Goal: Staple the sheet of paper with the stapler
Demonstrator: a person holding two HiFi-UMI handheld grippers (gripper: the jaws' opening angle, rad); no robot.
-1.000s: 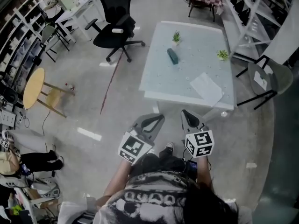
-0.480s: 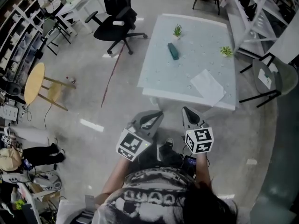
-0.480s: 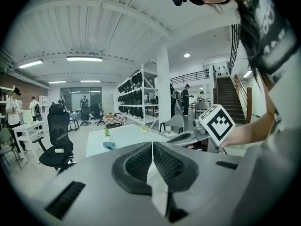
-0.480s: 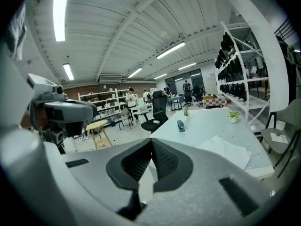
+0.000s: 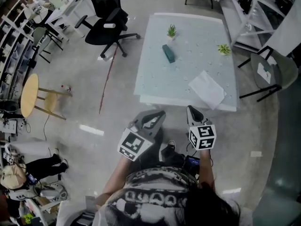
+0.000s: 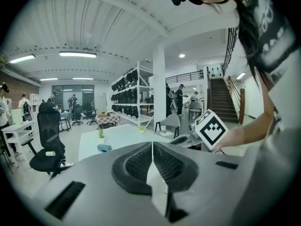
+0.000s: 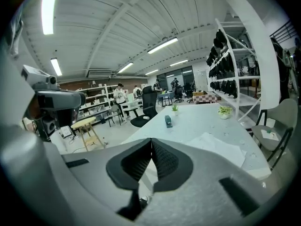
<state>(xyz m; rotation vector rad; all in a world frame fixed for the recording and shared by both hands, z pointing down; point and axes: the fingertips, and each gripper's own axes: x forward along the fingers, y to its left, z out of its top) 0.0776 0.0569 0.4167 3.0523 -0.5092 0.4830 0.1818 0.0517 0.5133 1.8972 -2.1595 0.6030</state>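
A dark teal stapler (image 5: 168, 53) lies on the pale table (image 5: 155, 86), towards its far left; it also shows as the stapler (image 7: 168, 122) in the right gripper view and the stapler (image 6: 104, 148) in the left gripper view. A white sheet of paper (image 5: 207, 89) rests at the table's near right corner, also seen as the paper (image 7: 221, 147). My left gripper (image 5: 158, 114) and right gripper (image 5: 190, 109) hover over the floor just short of the table's near edge. Both are shut and hold nothing; their pads meet in the left gripper (image 6: 152, 145) and the right gripper (image 7: 151, 142).
Two small potted plants (image 5: 171, 31) (image 5: 224, 49) stand at the table's far side. A black office chair (image 5: 106, 25) is to the left of the table, a round wooden stool (image 5: 29, 95) further left, and a grey chair (image 5: 270, 74) with white shelving (image 5: 254, 8) to the right.
Both grippers have edged forward a little towards the table's near edge, still shut and empty. The stapler and paper lie where they were.
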